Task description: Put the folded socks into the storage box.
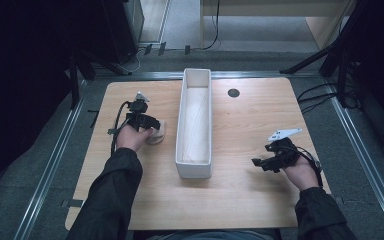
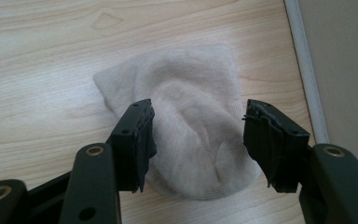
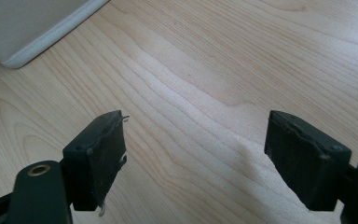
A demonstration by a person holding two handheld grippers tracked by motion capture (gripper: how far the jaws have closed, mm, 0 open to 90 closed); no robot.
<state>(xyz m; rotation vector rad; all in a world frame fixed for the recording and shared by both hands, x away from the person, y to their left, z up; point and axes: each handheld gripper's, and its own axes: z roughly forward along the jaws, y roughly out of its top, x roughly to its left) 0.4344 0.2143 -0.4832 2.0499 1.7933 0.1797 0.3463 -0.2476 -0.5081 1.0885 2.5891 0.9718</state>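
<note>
A long white bin (image 1: 195, 120) stands in the middle of the table (image 1: 250, 200), its length running from six to twelve o'clock. From the high view its inside looks bare: pale floor and white walls, with nothing lying in it that I can make out. Its outer wall (image 2: 345, 70) also rises at three o'clock in the left gripper view, and a rounded corner (image 3: 32, 28) of it sits at ten o'clock in the right gripper view.

The sock (image 1: 157, 134), a cream bundle, lies flat on the wood just beside the bin, at nine o'clock from it. The left gripper (image 1: 147, 122) is down over the sock (image 2: 186, 126), jaws spread wide, one at each side of the cloth. The pads look close against the fabric, yet I cannot tell whether they press on it; the bundle rests on the table, not lifted.

The right gripper (image 1: 262, 163) hovers well apart from the bin, at four o'clock from it, near the table's edge. Its jaws stand apart with nothing between them but bare wood (image 3: 200, 107)

A small dark hole (image 1: 233, 93) marks the tabletop at one o'clock from the bin
</note>
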